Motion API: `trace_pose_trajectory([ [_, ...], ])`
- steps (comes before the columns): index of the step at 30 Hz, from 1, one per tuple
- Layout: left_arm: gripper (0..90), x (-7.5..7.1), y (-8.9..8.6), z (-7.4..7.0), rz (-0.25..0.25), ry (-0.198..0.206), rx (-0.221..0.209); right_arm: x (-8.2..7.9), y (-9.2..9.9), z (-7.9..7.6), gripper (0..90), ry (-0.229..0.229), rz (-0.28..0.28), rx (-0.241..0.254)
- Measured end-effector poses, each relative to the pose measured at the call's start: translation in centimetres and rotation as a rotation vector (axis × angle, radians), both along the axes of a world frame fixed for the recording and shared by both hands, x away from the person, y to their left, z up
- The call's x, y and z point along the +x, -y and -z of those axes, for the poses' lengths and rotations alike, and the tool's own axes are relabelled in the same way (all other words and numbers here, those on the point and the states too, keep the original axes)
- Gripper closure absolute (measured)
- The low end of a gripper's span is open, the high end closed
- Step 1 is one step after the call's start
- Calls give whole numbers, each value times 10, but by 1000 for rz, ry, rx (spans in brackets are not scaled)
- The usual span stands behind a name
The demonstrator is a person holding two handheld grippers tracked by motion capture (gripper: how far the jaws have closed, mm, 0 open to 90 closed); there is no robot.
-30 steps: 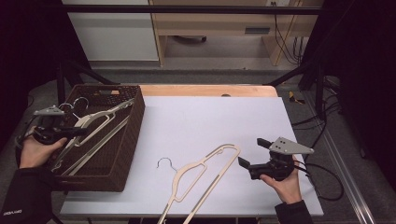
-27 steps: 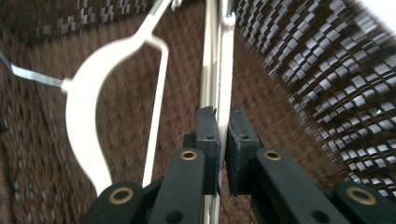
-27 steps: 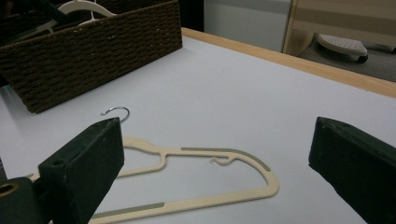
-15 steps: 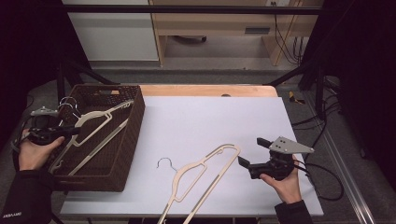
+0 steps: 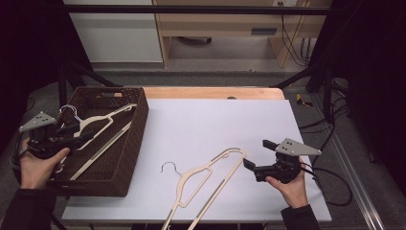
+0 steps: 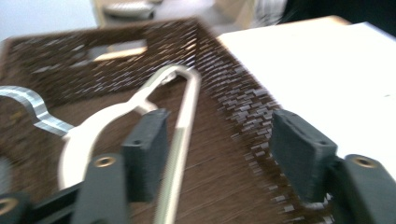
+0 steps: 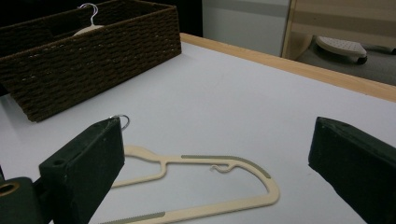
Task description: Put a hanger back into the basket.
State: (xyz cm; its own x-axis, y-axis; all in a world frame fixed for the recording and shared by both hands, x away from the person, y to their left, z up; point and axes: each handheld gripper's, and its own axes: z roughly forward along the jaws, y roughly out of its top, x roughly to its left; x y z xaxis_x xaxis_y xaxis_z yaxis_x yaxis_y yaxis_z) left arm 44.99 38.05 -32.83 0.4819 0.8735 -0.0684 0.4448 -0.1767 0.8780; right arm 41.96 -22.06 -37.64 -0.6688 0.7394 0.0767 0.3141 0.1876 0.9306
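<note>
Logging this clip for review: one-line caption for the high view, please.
Left claw open over a hanger lying in the wicker basket; right claw open beside a second hanger on the white table.

The basket (image 5: 122, 143) stands at the counter's (image 5: 215, 120) left edge, with one hanger (image 5: 98, 127) inside it. A second hanger (image 5: 206, 184) lies on the counter, right of the basket, toward the near edge.

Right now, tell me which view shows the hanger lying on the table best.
The high view: the hanger on the table lies nearly whole on the white surface, hook to shoulders, its lower end cut off by the frame. The right gripper view catches it low and close, partly behind a jaw. The left gripper view faces the basket instead.
</note>
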Motion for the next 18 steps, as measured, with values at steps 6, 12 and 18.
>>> trace_pose_trajectory([
  [6, 185, -22, 30, 3, 74, 58, -38, 3, -5, -1, 37, 1, -2, 0],
  [12, 72, -38, 61, 12, 134, 87, -47, 5, -12, -1, 34, -3, -6, -8],
  [18, 61, -46, 88, 23, 179, 89, -54, 6, -17, -1, 33, -15, -11, -21],
])
